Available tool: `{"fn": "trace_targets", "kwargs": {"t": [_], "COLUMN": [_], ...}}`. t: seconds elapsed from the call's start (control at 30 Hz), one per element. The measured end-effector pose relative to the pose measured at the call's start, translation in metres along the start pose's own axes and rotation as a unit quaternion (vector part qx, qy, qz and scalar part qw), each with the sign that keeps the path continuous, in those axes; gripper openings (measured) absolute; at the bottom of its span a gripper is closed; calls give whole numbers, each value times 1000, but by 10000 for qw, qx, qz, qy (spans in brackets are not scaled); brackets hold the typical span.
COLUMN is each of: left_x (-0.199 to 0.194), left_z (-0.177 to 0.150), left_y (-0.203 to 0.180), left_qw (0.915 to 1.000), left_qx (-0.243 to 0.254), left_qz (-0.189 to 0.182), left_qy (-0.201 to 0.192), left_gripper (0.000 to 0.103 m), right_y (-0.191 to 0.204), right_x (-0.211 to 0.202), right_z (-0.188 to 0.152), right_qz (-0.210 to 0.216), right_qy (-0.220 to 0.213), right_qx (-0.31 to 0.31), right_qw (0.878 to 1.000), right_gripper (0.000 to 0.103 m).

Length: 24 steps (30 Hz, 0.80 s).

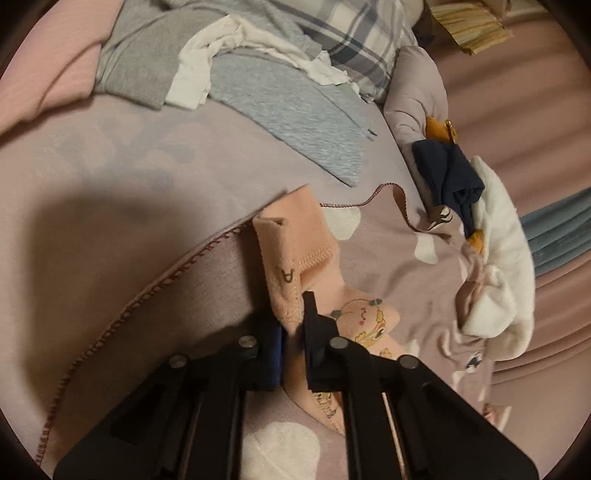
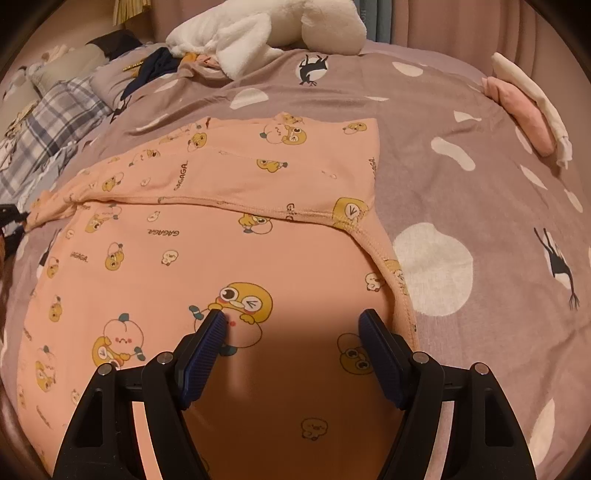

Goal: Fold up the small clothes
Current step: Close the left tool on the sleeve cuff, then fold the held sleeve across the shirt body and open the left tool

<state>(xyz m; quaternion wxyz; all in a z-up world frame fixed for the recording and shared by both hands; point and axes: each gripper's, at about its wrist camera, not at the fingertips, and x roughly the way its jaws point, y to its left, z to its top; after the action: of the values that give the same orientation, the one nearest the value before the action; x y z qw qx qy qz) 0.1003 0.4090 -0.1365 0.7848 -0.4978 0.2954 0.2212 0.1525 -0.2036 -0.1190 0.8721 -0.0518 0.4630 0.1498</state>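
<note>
A: Where do we have the shirt (image 2: 229, 258)?

B: It lies spread on the bed (image 2: 480, 206), peach with yellow cartoon prints. In the right wrist view its upper part is folded down over the body, so a stitched hem crosses it from side to side. Its long axis runs from our right gripper (image 2: 293, 319) away toward the white plush (image 2: 258, 26) at the far edge of the bed.

A: And our right fingers (image 2: 207, 343)?

B: Spread wide, holding nothing. They hover over the near part of the shirt, one over a yellow print, the other just inside the shirt's right-hand edge.

A: What about the left gripper (image 1: 291, 314)?

B: Its fingers (image 1: 314, 332) are pressed onto a bunched bit of the shirt (image 1: 291, 258), a sleeve by its look. The peach cloth stands up between them, its open cuff pointing away from the fingers toward the grey clothes (image 1: 258, 92) heaped at the far side of the bed.

A: Anything else near the shirt?

B: A navy garment (image 1: 443, 170) lies beside the plush (image 1: 498, 258), and a pink folded piece (image 2: 521, 114) sits well apart from the shirt at the bed's right edge.
</note>
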Motion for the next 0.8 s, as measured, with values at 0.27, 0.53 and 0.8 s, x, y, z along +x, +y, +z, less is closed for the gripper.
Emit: {"fn": "trace_targets", "kwargs": {"t": [0.27,0.53,0.8], "left_x": [-14,-41,-55], "left_z": [-17,-40,-76], "left_y": [-43,-83,-125], "left_qw": [9915,9835,9737], "left_qx": [1035,1623,2177], "left_qz": [681,498,61], "left_qy": [-399,-621,-668], "left_gripper": [5,5,3], "right_y": [0,0,-19], "right_x": [0,-3,-17], "right_z": [0,-2,-1], "right_qz": [-15,69,578], "right_qy": [10,37,-135], "right_qx": [-36,6,418], "right_qw": [10000,10000,9974], "right_gripper": [74,74,74]}}
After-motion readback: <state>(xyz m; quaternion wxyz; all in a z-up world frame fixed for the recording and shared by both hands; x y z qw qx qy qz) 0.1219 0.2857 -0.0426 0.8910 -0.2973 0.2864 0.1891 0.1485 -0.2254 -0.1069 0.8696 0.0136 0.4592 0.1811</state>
